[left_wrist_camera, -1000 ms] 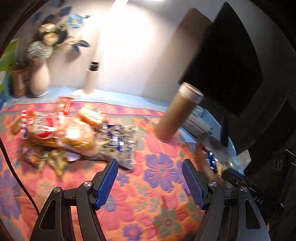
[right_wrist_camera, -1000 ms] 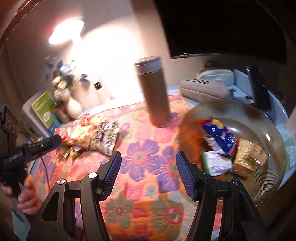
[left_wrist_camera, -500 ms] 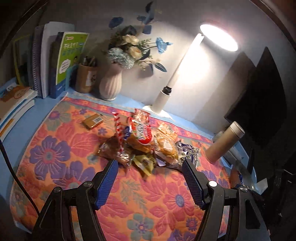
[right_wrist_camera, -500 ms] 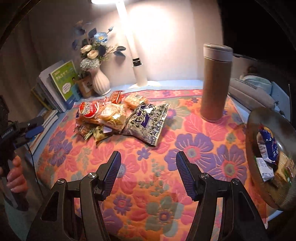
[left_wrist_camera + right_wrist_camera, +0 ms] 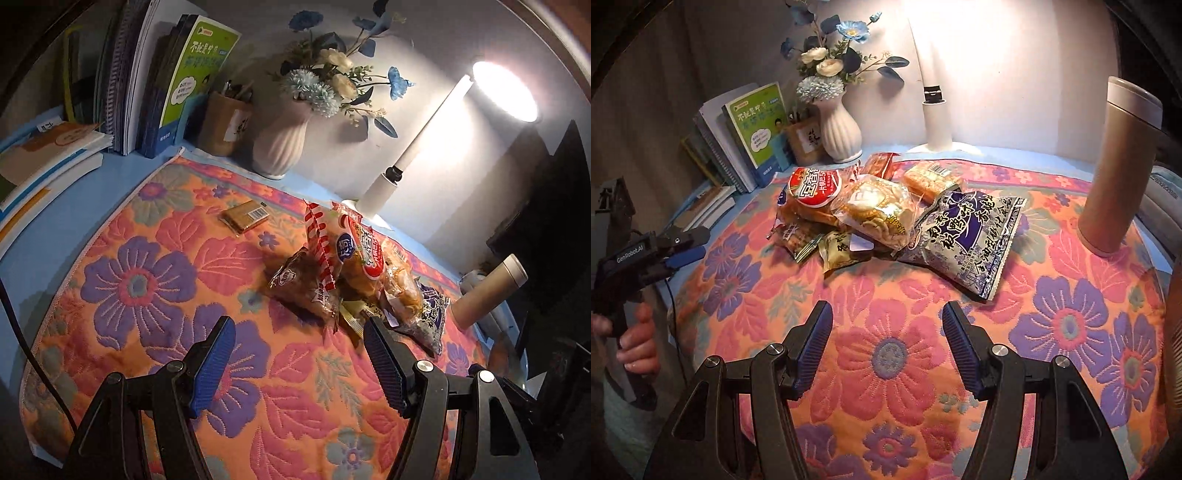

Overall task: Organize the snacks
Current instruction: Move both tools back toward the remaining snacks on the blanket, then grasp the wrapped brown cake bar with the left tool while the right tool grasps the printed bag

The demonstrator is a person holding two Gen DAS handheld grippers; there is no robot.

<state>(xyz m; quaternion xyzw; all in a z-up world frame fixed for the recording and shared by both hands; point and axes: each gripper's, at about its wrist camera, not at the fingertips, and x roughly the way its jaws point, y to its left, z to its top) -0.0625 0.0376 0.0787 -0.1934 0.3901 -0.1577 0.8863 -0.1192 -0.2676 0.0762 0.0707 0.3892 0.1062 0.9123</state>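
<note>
Right gripper [image 5: 886,328] angled down, jaws apart, empty; left gripper [image 5: 299,343] likewise; snack pile [image 5: 886,218] ahead.

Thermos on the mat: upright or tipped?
Upright. The thermos stands on its base on the floral mat, lid on top; its lean looks like fisheye distortion.

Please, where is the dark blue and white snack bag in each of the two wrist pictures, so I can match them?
Left wrist view: the dark blue and white snack bag lies at the right end of the snack pile, partly hidden behind the right finger.
Right wrist view: the same bag lies centre-right, fully visible.
Shared landmark: the white ribbed vase behind the pile.
</note>
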